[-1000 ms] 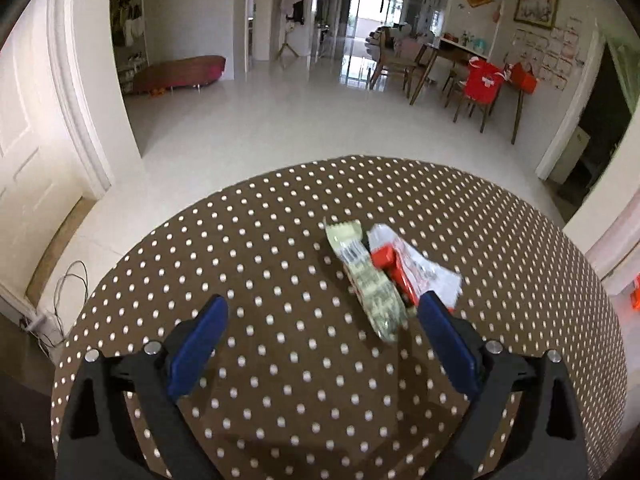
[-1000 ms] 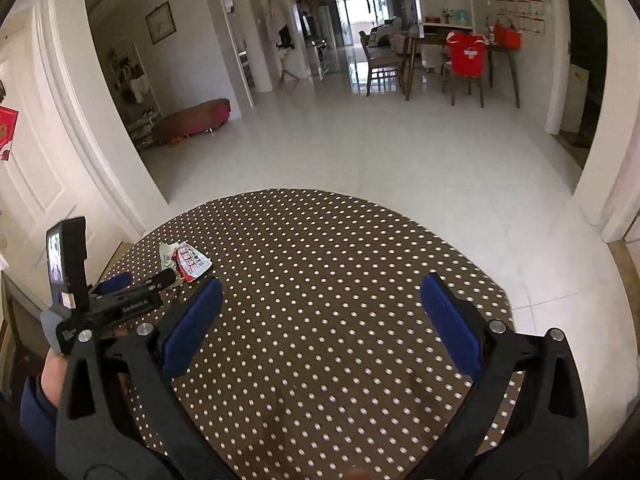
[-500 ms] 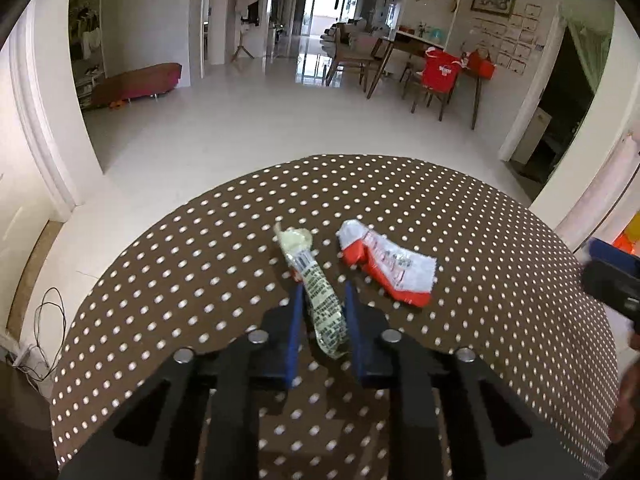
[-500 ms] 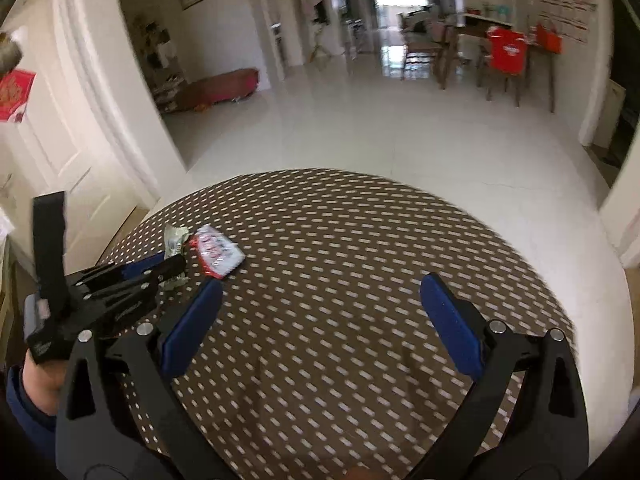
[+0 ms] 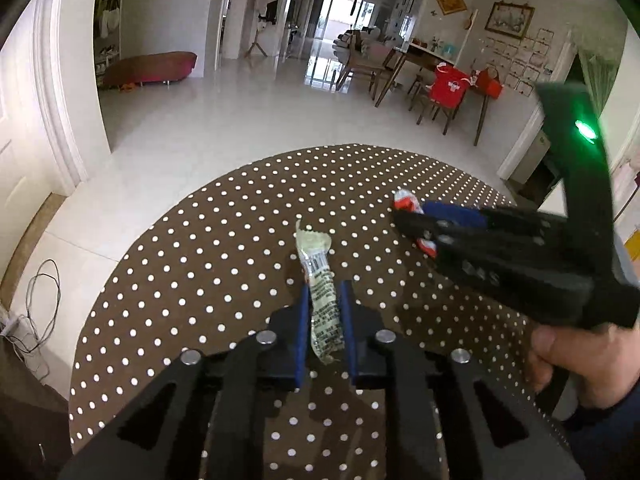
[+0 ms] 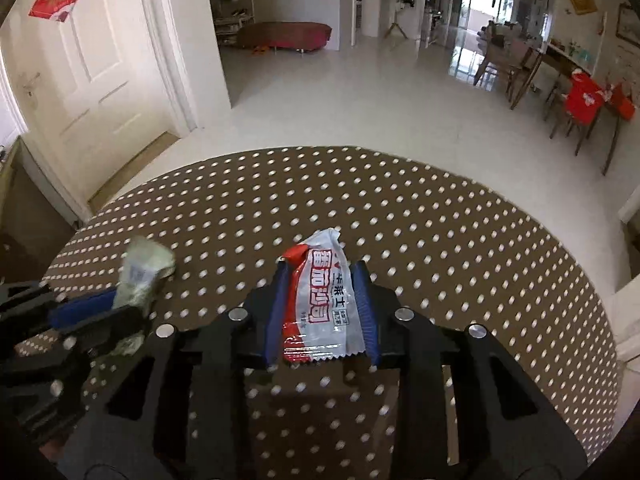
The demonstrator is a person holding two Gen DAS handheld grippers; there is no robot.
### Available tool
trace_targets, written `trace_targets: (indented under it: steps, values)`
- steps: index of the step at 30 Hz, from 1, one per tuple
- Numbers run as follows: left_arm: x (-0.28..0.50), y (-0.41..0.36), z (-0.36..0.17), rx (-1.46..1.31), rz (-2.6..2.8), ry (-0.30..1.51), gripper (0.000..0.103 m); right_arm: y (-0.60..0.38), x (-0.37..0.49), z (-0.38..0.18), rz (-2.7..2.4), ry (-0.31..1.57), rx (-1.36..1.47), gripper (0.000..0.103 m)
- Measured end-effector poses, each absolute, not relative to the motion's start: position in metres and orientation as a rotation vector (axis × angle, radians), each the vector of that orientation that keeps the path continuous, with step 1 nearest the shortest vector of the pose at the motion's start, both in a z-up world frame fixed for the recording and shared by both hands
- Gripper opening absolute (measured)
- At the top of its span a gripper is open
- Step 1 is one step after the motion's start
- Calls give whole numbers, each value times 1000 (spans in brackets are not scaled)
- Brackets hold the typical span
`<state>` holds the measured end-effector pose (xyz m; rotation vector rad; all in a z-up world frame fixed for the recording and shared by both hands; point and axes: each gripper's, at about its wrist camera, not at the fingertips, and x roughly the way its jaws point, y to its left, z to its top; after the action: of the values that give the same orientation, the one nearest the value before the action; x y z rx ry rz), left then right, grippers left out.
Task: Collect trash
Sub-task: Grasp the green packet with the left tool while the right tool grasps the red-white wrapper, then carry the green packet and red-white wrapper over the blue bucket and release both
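My left gripper (image 5: pixel 325 292) is shut on a pale green wrapper (image 5: pixel 320 280), which sticks forward from between its blue pads over the brown polka-dot table (image 5: pixel 224 248). My right gripper (image 6: pixel 319 270) is shut on a red and white wrapper (image 6: pixel 320 300). In the left wrist view the right gripper (image 5: pixel 404 212) reaches in from the right, with the red and white wrapper (image 5: pixel 405 198) showing at its tip. In the right wrist view the left gripper (image 6: pixel 120 304) shows at the left, holding the green wrapper (image 6: pixel 140 276).
The round table's far edge (image 6: pixel 360 152) drops to a white tiled floor (image 5: pixel 240 120). A white door (image 6: pixel 80 60) stands at the left. A dining table with chairs (image 5: pixel 432 80) stands far back right. Cables (image 5: pixel 36 312) lie on the floor at the left.
The left gripper closed on the green wrapper a second ago and still holds it. The right gripper swung left across the table and closed on the red and white wrapper.
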<state>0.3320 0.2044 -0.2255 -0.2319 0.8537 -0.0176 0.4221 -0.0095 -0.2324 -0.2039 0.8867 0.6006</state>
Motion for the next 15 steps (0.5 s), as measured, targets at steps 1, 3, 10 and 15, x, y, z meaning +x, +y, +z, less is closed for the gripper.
trace_targets:
  steps: [1, 3, 10, 15]
  values:
    - [334, 203, -227, -227, -16, 863, 21, -17, 418, -231, 600, 892, -172, 24]
    - [346, 199, -227, -214, -32, 867, 24, -40, 408, -226, 578, 891, -121, 15]
    - [352, 191, -229, -251, -57, 868, 11, -88, 374, -211, 532, 881, -21, 12]
    - [325, 172, -221, -255, -75, 845, 10, -121, 346, -203, 516, 866, 28, 12]
